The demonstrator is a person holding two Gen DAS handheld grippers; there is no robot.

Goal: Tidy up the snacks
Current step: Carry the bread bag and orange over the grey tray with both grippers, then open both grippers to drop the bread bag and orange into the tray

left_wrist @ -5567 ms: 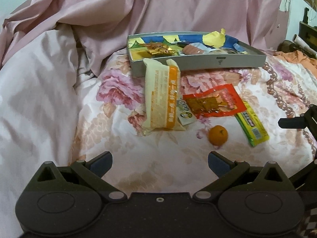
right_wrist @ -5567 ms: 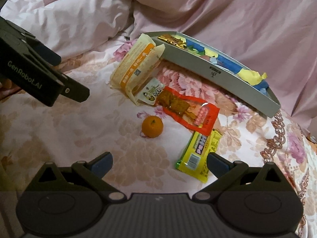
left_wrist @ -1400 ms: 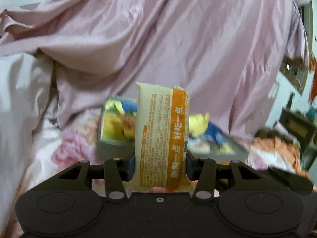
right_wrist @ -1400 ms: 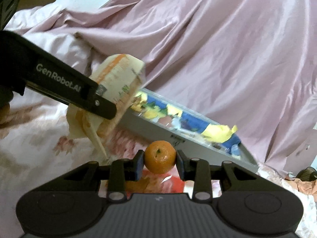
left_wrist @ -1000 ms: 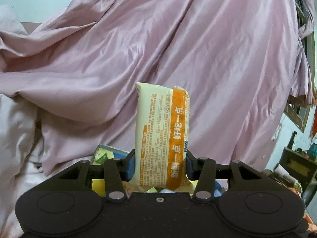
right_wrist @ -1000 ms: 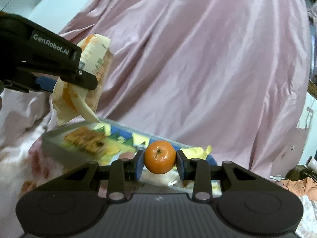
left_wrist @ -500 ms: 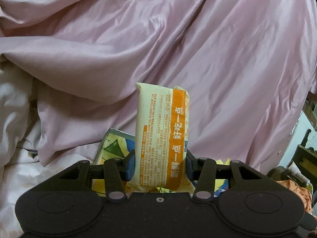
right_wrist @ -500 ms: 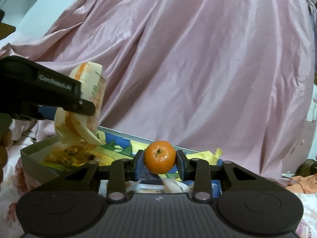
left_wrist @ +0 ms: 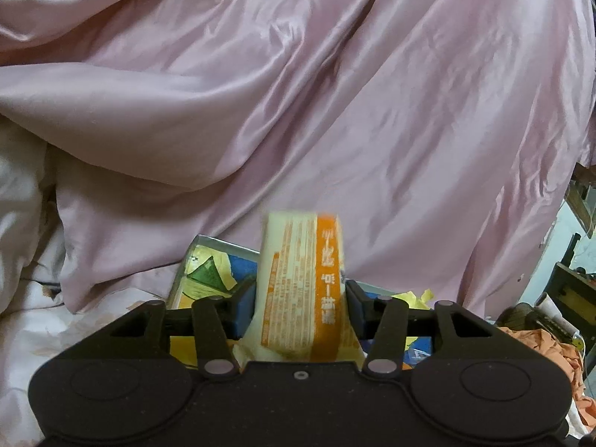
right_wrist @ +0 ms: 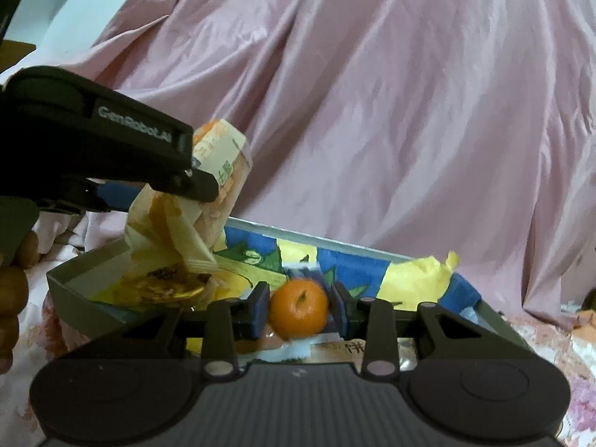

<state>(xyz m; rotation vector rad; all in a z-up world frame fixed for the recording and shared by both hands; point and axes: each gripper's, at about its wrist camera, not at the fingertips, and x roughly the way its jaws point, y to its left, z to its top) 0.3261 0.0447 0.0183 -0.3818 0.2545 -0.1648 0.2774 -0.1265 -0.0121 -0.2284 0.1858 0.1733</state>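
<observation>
Over the box [right_wrist: 89, 311]: both jaws opening.
The blurred cream-and-orange packet [left_wrist: 303, 287] hides the left gripper [left_wrist: 298, 307]'s gap; the right gripper [right_wrist: 300, 307]'s pads stand just off the mandarin [right_wrist: 298, 307].

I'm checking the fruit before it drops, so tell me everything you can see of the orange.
The orange is small, round and bright, with smooth-looking peel and a dark stem dimple facing the camera. It looks whole. It sits between the blue pads of the right claw, whose jaws are opening; narrow gaps show on both sides. It is over the grey tray, above wrappers inside. Its edges are slightly blurred, and whether its underside rests on anything is hidden.
</observation>
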